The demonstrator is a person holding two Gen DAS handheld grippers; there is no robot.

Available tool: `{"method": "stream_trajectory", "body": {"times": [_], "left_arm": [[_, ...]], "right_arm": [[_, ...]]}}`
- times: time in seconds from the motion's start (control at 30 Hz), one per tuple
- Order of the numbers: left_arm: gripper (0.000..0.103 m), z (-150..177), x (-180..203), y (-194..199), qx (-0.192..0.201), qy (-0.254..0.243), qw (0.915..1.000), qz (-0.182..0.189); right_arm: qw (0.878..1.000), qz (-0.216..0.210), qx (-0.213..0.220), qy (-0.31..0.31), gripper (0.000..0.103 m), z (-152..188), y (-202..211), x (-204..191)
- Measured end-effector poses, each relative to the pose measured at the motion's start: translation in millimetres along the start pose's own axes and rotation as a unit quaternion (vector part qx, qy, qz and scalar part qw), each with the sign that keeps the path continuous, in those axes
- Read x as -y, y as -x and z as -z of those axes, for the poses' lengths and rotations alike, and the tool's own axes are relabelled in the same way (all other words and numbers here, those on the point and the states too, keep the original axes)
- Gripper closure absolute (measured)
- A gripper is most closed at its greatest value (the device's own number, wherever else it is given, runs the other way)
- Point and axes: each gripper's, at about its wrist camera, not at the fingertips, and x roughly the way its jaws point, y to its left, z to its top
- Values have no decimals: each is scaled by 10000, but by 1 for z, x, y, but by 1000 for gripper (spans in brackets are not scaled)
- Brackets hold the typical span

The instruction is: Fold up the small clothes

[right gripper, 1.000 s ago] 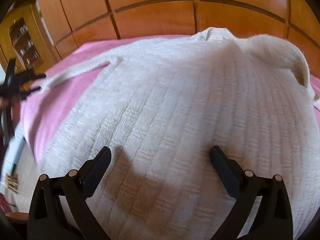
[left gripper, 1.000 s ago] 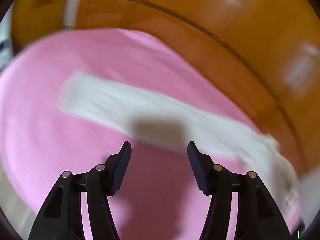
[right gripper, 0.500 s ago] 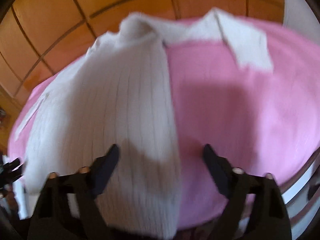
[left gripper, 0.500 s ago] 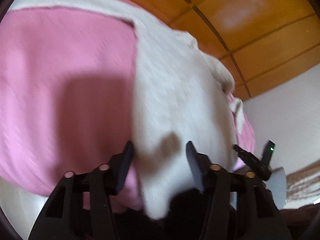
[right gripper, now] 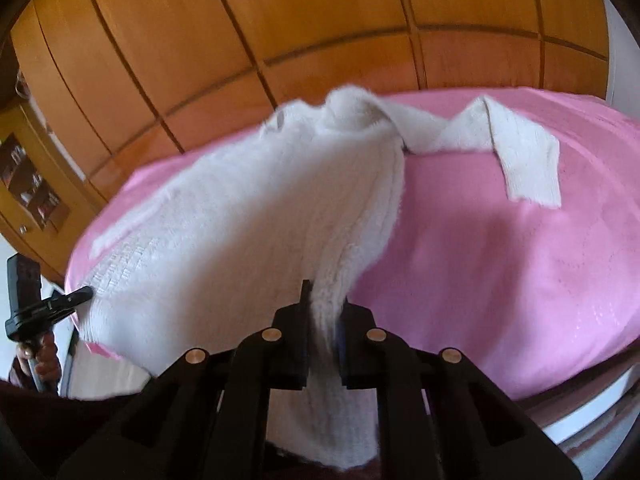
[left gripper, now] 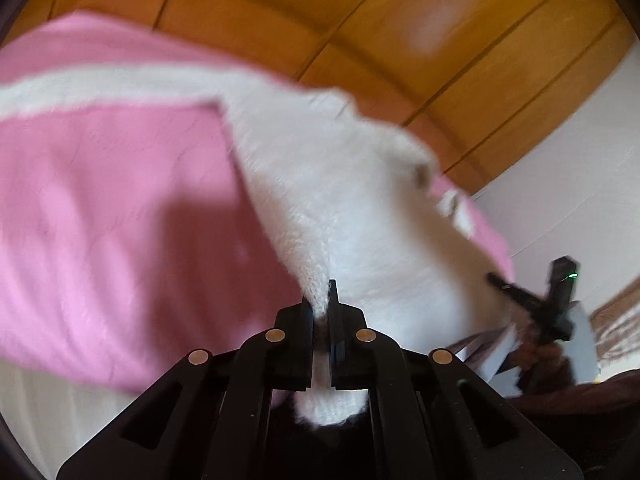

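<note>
**Both hem corners pinched, sweater ready to lift**

We had the white knit sweater (right gripper: 248, 216) lying on the pink bedspread (right gripper: 500, 264), collar toward the wooden wardrobe doors (right gripper: 280, 32) and hem at the near edge of the bed. Our left gripper (left gripper: 322, 312) was clamped on one hem corner, a tuft of knit showing between and below its closed jaws; our right gripper (right gripper: 324, 312) was clamped on the other corner in the same way. We judged that holding both corners at once kept the hem taut and level, so the lower half could be carried up over the body in one fold. One sleeve (right gripper: 520, 160) lay bent out across the spread, not yet tucked in. Both grippers pointed steeply down toward the bed edge, set well apart, each visible at the margin of the other's view.
</note>
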Motion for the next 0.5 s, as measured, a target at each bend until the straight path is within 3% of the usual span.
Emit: {"method": "stream_trajectory", "body": {"times": [0.1,0.17,0.2,0.23,0.3,0.33,0.5], "left_arm": [[98,13,-21,-28,-356,75,9963,-775],[95,14,-29,-39,-532,235,9939,-932],[80,13,-25,-39,-494,108,9913,-1216],[73,8,-19,-38,-414,-87,9888,-1433],[52,-4,-11,-30,-80,-218,9890,-1460],[52,-10,-9,-29,52,-241,9890,-1461],[52,-40,16,-51,434,-473,9872,-1458]], "right_arm": [[9990,182,-383,-127,94,17,-27,10],[9984,273,-453,-207,93,21,-35,15],[9983,227,-442,-317,92,19,-36,20],[9981,279,-367,-398,84,15,-34,25],[9971,572,51,-496,60,5,-23,36],[9945,824,323,-569,48,-4,-18,45],[9747,1986,862,-554,39,-43,-30,78]]}}
